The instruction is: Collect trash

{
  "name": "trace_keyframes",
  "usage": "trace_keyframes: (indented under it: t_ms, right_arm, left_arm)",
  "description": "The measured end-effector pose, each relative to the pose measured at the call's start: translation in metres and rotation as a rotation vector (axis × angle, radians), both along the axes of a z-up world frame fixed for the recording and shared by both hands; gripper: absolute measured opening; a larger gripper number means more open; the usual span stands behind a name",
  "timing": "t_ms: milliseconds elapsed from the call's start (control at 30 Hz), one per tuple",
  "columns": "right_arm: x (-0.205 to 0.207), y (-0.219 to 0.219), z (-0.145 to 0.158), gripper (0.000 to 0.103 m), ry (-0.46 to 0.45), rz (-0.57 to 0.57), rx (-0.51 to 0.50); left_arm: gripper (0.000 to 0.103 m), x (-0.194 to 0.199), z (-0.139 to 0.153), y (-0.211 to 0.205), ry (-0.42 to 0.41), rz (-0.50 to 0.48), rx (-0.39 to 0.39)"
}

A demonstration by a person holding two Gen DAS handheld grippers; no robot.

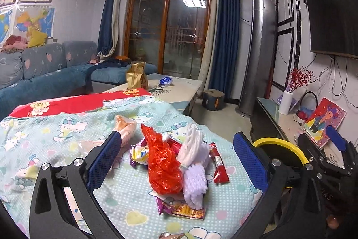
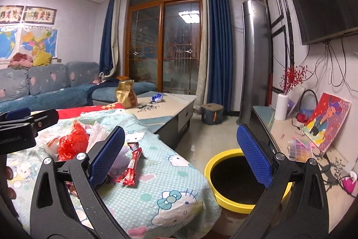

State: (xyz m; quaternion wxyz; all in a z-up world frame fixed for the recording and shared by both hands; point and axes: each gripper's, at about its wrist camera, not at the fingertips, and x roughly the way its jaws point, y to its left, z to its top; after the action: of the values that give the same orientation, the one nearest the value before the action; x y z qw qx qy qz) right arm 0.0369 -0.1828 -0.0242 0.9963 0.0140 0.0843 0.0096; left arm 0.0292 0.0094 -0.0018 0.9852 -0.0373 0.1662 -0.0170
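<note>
over the patterned cloth, both tongs wide and holding nothing, trash heaped ahead and the bin at the right.

nearest, the left gripper (image 1: 176,162) hangs spread around the trash pile: a red plastic bag (image 1: 163,169), white foam netting (image 1: 193,162), a purple wrapper (image 1: 179,209) underneath and a red snack wrapper (image 1: 219,167) just beside. the right gripper (image 2: 181,156) is spread too, between the cloth's edge and the yellow-rimmed bin (image 2: 228,203) on the floor. risk, as i judge it: the pieces overlap, so closing on the slick bag could drag the netting or push wrappers off the cloth (image 1: 67,138); light pieces may miss the bin. farther on, a peach wrapper (image 1: 126,127), then a gold bag (image 1: 136,78) and blue packet (image 1: 166,81) on the coffee table (image 1: 185,86), with the sofa (image 1: 44,75) beyond.
</note>
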Motion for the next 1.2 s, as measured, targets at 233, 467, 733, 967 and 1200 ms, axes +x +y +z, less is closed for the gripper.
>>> trace_keyframes:
  t_ms: [233, 467, 733, 967, 1200]
  right_arm:
    - [0.0012, -0.0055, -0.0027, 0.092, 0.016, -0.01, 0.012]
    - [0.0, -0.0056, -0.002, 0.092, 0.015, -0.008, 0.012]
    - [0.0012, -0.0069, -0.0035, 0.092, 0.022, 0.002, 0.011]
    - [0.0009, -0.007, -0.0053, 0.092, 0.023, 0.006, 0.006]
    - [0.0007, -0.0075, -0.0054, 0.092, 0.024, 0.007, 0.007]
  left_arm:
    - [0.097, -0.0025, -0.0006, 0.0004, 0.0, -0.005, 0.003]
    - [0.097, -0.0045, 0.0019, -0.0034, 0.003, -0.005, 0.001]
    - [0.097, -0.0071, 0.0035, -0.0047, 0.008, -0.005, -0.006]
    - [0.097, -0.0056, 0.0066, -0.0043, 0.016, -0.007, -0.008]
    - [0.097, -0.0042, 0.0067, -0.0041, 0.022, -0.008, -0.018]
